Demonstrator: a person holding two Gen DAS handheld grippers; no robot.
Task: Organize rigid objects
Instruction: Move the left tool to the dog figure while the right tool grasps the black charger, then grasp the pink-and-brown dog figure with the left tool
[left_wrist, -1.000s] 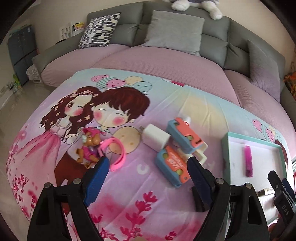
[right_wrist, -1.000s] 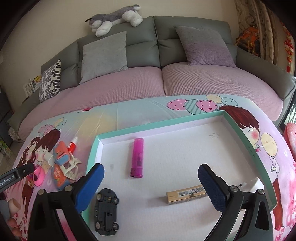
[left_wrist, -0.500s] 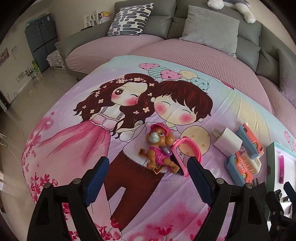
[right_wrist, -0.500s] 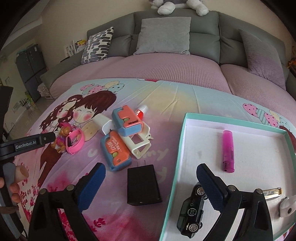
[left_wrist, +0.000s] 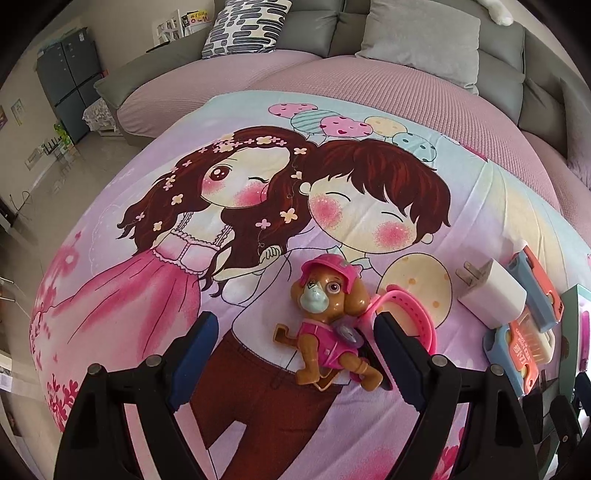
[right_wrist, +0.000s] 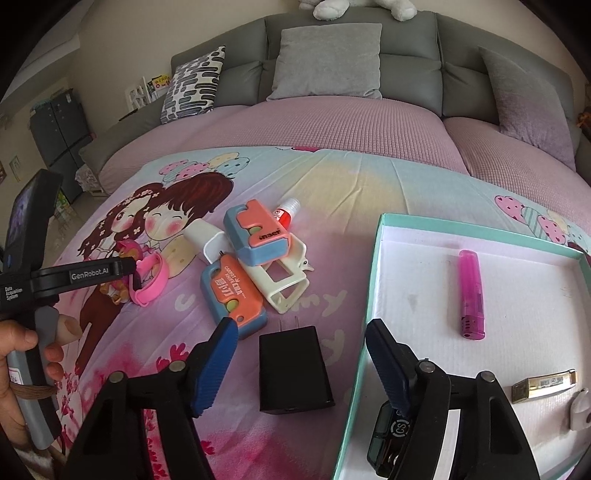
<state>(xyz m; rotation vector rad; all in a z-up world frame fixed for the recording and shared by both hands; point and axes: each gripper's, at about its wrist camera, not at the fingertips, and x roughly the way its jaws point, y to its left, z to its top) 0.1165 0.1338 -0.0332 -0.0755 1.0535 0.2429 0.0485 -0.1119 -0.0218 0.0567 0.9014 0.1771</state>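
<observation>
From the left wrist view, the left gripper (left_wrist: 291, 354) hung over the cartoon-printed cloth (left_wrist: 155, 280) with its jaws wide and gripping nothing. A toy puppy in a pink cap (left_wrist: 328, 325) lay on its back between the blue pads, nearer the right-hand one, touching neither. A pink wristband (left_wrist: 410, 317) lay just behind it, partly under that pad. Further right sat a white charger (left_wrist: 495, 295) and two blue-and-orange utility knives (left_wrist: 535, 291), the nearer one beside the edge of the teal tray (left_wrist: 569, 332).

From the right wrist view, the right gripper (right_wrist: 299, 362) had just been closing its jaws, which stood at a middling gap around a black charger (right_wrist: 291, 369) lying flat on the cloth; the pads did not touch it. The right-hand pad hung over the tray's near-left rim. In the tray lay a pink lighter (right_wrist: 471, 295), a small gold bar-like item (right_wrist: 543, 384) and a dark toy car (right_wrist: 388, 439), partly hidden by the gripper. The other gripper showed at far left, held by a hand (right_wrist: 14, 369).
</observation>
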